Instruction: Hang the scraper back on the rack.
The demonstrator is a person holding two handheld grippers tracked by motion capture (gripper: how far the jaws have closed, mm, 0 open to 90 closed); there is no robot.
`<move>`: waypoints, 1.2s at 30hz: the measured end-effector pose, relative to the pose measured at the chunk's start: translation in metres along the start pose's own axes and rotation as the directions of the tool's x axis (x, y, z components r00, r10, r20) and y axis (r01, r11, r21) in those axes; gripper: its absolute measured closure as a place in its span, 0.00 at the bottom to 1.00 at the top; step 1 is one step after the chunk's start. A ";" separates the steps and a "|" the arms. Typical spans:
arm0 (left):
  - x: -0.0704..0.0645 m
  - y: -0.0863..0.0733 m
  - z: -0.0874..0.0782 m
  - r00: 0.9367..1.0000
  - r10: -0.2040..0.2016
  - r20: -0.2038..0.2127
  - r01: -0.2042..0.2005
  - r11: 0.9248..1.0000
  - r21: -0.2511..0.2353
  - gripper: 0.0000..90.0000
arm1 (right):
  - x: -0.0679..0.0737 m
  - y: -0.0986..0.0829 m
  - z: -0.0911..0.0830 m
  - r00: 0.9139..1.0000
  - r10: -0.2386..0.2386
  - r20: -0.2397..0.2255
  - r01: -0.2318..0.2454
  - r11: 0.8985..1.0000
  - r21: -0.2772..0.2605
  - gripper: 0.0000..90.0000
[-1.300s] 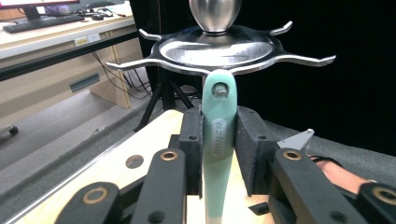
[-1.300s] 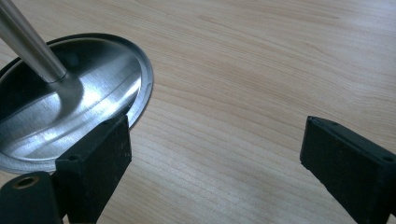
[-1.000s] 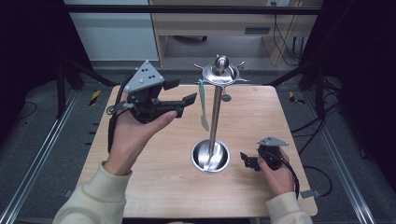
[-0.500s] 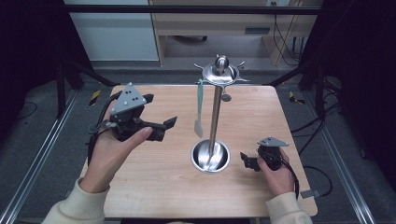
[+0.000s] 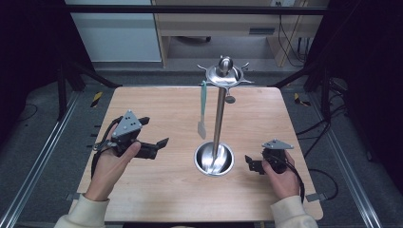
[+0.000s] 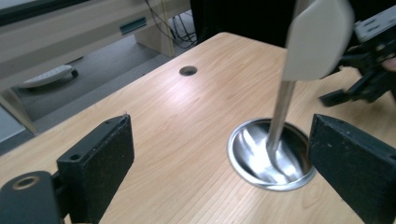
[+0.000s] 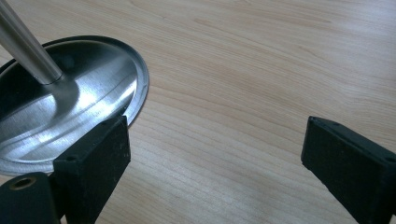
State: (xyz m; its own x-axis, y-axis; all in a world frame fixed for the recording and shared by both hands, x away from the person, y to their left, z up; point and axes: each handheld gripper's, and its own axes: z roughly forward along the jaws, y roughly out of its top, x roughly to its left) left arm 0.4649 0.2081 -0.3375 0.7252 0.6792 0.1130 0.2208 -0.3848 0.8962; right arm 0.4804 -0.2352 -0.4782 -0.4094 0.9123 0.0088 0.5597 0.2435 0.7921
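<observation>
The left tongs stand wide apart and empty, low over the desk and pointing toward the stand. The right tongs are also spread and empty, just beside the stand's round base.

The thing nearest the work is the spatula, which hangs from a hook on the stand's top ring, its pale blade down beside the pole and clear of the desk. It looks light, with a thin handle and a flat blade that is likely soft and a little bendy, so it would probably swing if nudged. The handle's middle seems the best place to take hold, lifting up to free the hook. The polished steel stand looks slippery and top-heavy.

No brand, label or writing can be read anywhere.
</observation>
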 end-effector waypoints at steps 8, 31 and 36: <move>0.020 -0.044 0.009 0.997 -0.055 -0.055 0.058 0.997 0.050 0.08 | 0.001 0.000 0.002 1.000 -0.003 0.005 0.003 1.000 0.010 0.09; 0.059 -0.136 0.008 0.972 -0.139 -0.190 0.178 0.963 0.203 0.09 | -0.005 -0.004 -0.001 1.000 0.024 0.012 -0.025 1.000 0.003 0.09; 0.053 -0.148 0.006 0.969 -0.161 -0.189 0.202 0.954 0.224 0.09 | -0.007 -0.004 0.000 1.000 0.025 0.005 -0.025 1.000 0.003 0.08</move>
State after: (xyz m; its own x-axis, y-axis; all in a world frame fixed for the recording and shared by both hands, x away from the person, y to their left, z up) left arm 0.4744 0.2974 -0.4662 0.5438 0.8380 0.0465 0.5029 -0.3696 0.7813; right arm 0.4808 -0.2429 -0.4812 -0.3911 0.9200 0.0256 0.5718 0.2211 0.7900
